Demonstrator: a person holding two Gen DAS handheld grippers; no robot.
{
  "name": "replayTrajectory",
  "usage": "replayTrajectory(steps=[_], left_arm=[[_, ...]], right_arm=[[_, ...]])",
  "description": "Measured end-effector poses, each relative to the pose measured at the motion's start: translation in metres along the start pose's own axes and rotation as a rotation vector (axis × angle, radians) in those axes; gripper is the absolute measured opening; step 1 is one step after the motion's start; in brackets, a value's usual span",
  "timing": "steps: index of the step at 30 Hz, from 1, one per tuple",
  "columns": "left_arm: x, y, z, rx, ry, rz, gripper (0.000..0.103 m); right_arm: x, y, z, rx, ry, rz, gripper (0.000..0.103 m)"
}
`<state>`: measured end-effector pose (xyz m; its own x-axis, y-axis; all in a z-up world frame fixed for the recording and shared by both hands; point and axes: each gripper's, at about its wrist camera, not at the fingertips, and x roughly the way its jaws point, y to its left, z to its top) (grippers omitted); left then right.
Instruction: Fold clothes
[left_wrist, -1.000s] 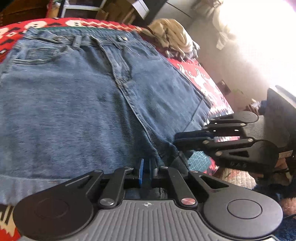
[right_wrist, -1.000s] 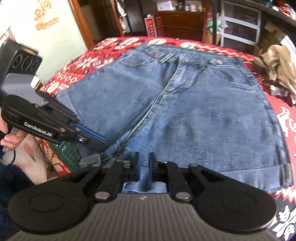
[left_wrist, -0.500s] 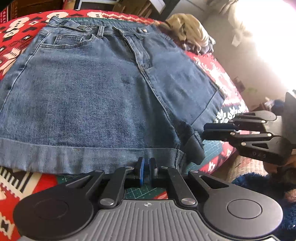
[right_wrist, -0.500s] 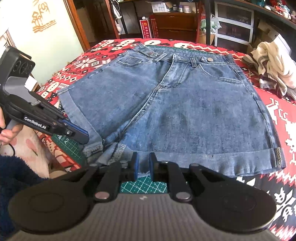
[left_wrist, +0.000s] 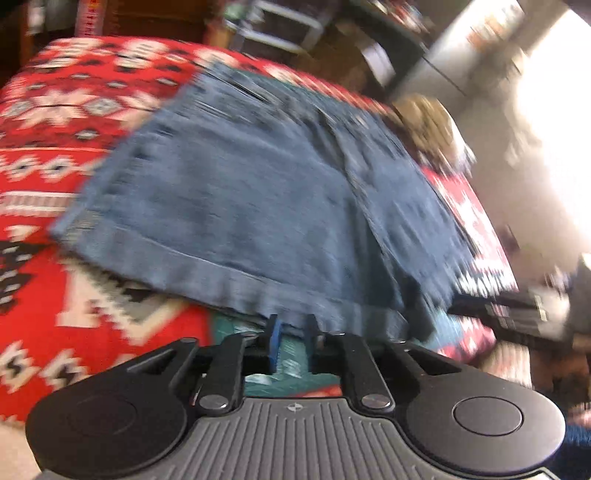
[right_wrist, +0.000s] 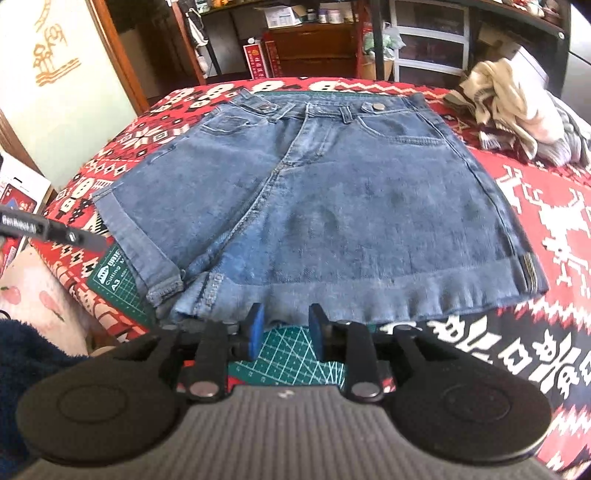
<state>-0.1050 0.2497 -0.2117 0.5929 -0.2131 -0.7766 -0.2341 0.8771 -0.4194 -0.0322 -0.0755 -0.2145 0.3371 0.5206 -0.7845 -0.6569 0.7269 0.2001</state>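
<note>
The denim shorts (right_wrist: 325, 206) lie flat, front side up, on a red patterned blanket (right_wrist: 546, 206) that covers the table. Their waistband with two metal buttons sits toward 12 o'clock in the right wrist view, and the cuffed leg hems run along the near edge toward 6 o'clock. The hem at 7 o'clock is rumpled and turned over on itself, while the hem from 6 to 4 o'clock lies straight. A green cutting mat (right_wrist: 122, 273) shows under the blanket edge at 8 o'clock and again between the fingers of the right gripper (right_wrist: 284, 328).

The right gripper sits just short of the hem, its blue-padded fingers (right_wrist: 255, 328) spread apart with nothing between them but the mat below; it is released. The left gripper (right_wrist: 74, 236) enters this view at 9 o'clock as a dark bar ending near the rolled cuff, apart from the cloth.

The left wrist view is heavily blurred. There the shorts (left_wrist: 266, 199) fill the middle, and the left gripper (left_wrist: 293, 338) points at the hem at 6 o'clock with a narrow gap between its fingers and no cloth in it, so it too is released. A heap of pale clothes (right_wrist: 517, 107) lies on the blanket at 2 o'clock, well apart from the shorts.
</note>
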Motion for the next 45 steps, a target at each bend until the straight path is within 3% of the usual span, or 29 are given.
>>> replayTrajectory(steps=[4,6,11,16,21,24,27,32,33,37,39,45], left_arm=[[-0.019,0.028,0.007,-0.075,-0.096,0.089,0.020],[-0.025,0.042,0.014,-0.100,-0.132,0.147,0.027],[-0.028,0.071,0.034,-0.139,-0.194,0.241,0.028],[-0.018,0.089,0.045,-0.127,-0.182,0.293,0.027],[-0.003,0.085,0.040,-0.016,-0.146,0.363,0.027],[-0.001,0.084,0.037,0.009,-0.161,0.366,0.027],[-0.002,0.091,0.038,-0.031,-0.169,0.336,0.027],[-0.004,0.094,0.038,-0.058,-0.159,0.285,0.014],[-0.006,0.093,0.037,-0.056,-0.162,0.281,0.007],[-0.014,0.086,0.034,-0.034,-0.192,0.281,0.007],[-0.019,0.083,0.034,-0.033,-0.210,0.244,0.007],[-0.024,0.108,0.033,-0.214,-0.232,0.143,0.008]], right_arm=[[0.000,-0.004,-0.004,0.019,0.006,-0.003,0.032],[0.000,-0.005,-0.003,0.020,0.008,-0.003,0.034],[0.003,0.002,-0.002,-0.005,0.028,-0.007,0.034],[0.007,0.007,-0.002,-0.025,0.046,-0.017,0.034],[0.010,0.008,-0.001,-0.021,0.061,-0.021,0.034],[0.012,0.009,-0.001,-0.027,0.067,-0.023,0.035],[0.012,0.011,-0.001,-0.032,0.069,-0.025,0.036],[0.012,0.011,-0.001,-0.034,0.068,-0.026,0.036],[0.011,0.011,-0.001,-0.035,0.068,-0.026,0.036],[0.011,0.010,-0.001,-0.035,0.069,-0.026,0.036],[0.011,0.009,-0.001,-0.033,0.071,-0.025,0.036],[0.011,0.008,-0.002,-0.029,0.070,-0.022,0.036]])
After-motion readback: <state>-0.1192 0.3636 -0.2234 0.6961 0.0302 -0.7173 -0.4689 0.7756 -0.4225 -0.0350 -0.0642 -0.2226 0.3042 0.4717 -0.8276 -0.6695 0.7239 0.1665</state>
